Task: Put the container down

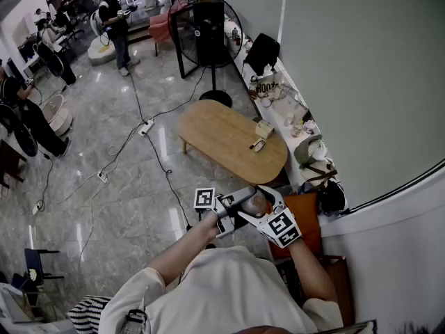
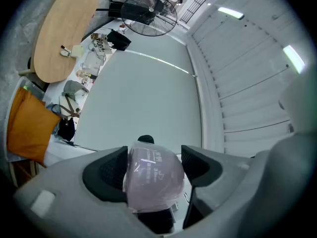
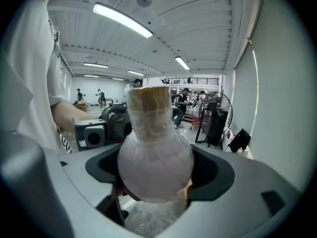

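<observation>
1. The container (image 3: pixel 155 157) is a round-bellied bottle with a tan top, wrapped in clear film. It is up in the air in front of the person's chest, touching no surface.
2. The right gripper (image 3: pixel 156 165) is clamped on the bottle's belly, with both pads pressing on it and the neck pointing away from the camera.
3. The left gripper (image 2: pixel 154 158) has its jaws set wide, with the same rounded, printed body held snug between the pads.
4. In the head view the two grippers meet nose to nose, and both forearms reach in from below.
5. An orange bag (image 1: pixel 306 218) lies just beside the grippers on the right, by the wall.
6. An oval wooden table (image 1: pixel 229 141) stands ahead and lower, well apart. A small box (image 1: pixel 263 129) sits near its right edge.
7. A wall ledge (image 1: pixel 288 117) beside the table is crowded with bags and small clutter.
8. A black floor fan (image 1: pixel 208 30) stands beyond the table.
9. Cables and a power strip (image 1: pixel 146 126) cross the marble floor to the left.
10. People (image 1: pixel 113 19) stand far back.
</observation>
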A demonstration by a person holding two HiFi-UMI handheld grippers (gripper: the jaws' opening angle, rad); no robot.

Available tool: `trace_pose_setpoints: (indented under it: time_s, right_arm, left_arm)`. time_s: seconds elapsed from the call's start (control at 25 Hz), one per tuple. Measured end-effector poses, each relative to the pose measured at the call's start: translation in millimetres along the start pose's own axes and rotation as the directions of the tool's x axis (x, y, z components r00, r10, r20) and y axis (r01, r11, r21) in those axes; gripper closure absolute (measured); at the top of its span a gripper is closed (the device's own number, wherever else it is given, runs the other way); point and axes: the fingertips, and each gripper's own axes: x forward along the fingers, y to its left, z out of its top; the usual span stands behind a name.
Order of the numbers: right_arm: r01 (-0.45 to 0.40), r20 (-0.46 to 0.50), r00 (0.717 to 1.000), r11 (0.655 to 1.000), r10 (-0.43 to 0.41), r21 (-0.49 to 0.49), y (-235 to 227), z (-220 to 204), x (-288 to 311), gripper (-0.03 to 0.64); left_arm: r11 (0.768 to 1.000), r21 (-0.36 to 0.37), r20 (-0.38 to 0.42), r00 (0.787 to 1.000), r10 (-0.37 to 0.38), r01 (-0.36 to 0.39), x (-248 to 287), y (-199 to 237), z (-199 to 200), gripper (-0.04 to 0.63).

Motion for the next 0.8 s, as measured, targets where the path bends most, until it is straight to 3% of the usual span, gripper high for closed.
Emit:
trace_pose_setpoints:
  time_s: [0.8]
  right_arm:
    - [-0.003,-0.012,1.000,1.000,0.003,-0.010,14.6,7.9,18.6,0.219]
  left_arm:
    - [1.000,-0.006,0.004,1.000,-0.015,0.015,-21.6,-10.6,8.6,0.259]
